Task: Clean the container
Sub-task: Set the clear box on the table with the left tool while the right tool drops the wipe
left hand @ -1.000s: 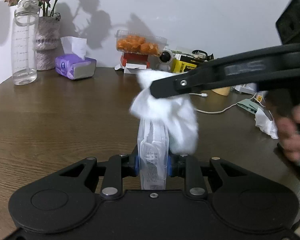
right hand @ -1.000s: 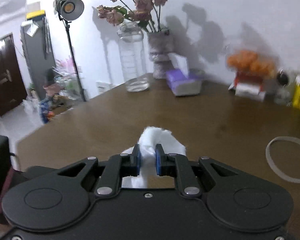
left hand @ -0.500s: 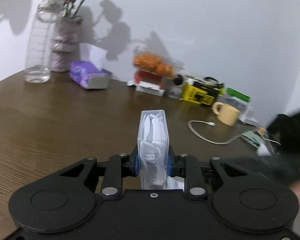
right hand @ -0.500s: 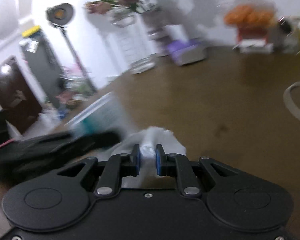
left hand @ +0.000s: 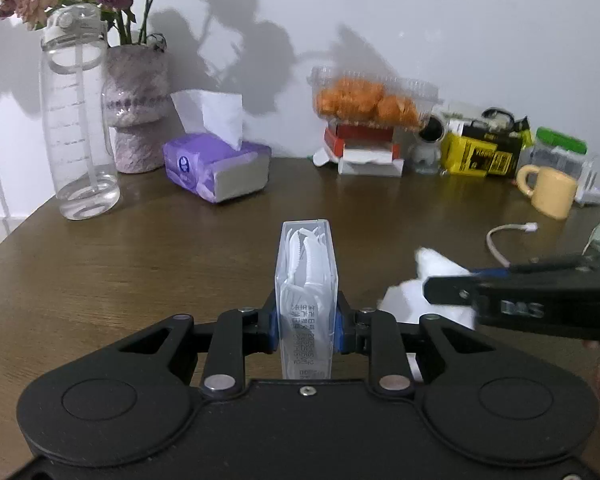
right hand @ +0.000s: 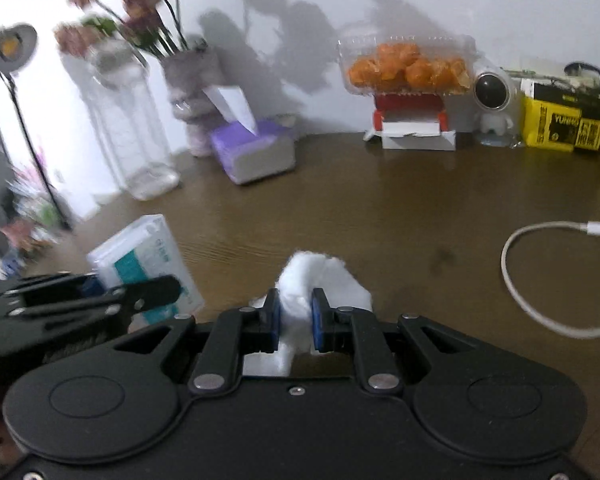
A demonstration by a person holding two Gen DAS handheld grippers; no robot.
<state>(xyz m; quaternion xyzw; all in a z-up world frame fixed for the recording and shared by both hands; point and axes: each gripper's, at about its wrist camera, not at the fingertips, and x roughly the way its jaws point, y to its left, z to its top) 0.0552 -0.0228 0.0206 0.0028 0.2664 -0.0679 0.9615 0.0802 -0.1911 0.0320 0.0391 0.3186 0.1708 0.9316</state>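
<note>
Left wrist view, from left to right: you have a clear water bottle (left hand: 78,132) standing at the far left of the wooden table (left hand: 140,264), just beside a knitted-looking vase (left hand: 136,108) of dried roses against the wall. Next comes a purple tissue pack (left hand: 216,168) with a sheet sticking up. In the middle your left gripper (left hand: 306,320) is clamped on a clear plastic floss-pick container (left hand: 306,280), blue pads pressed to its two broad faces; the box stands on edge, printed label toward the camera, white picks visible inside. Behind it at the wall sits a clamshell of orange fruit (left hand: 370,100) on red-and-white boxes (left hand: 366,150), then a yellow box (left hand: 482,152) and a yellow mug (left hand: 550,192). To the right of the container your right gripper (left hand: 452,290) comes in from the frame edge, pinching a wad of white tissue (left hand: 416,292); the wad is near the container but apart from it. A white cable (left hand: 500,244) lies beyond.

Right wrist view, left to right: a lamp on a stand (right hand: 12,46) is at the far left. Your left gripper (right hand: 140,292) shows at lower left with the container (right hand: 148,264) tilted between its fingers, teal label facing up. At centre your right gripper (right hand: 296,316) is closed narrow on the tissue (right hand: 324,284), which bulges out past the pads. The cable (right hand: 540,280) curls on the table (right hand: 400,208) at right.
</note>
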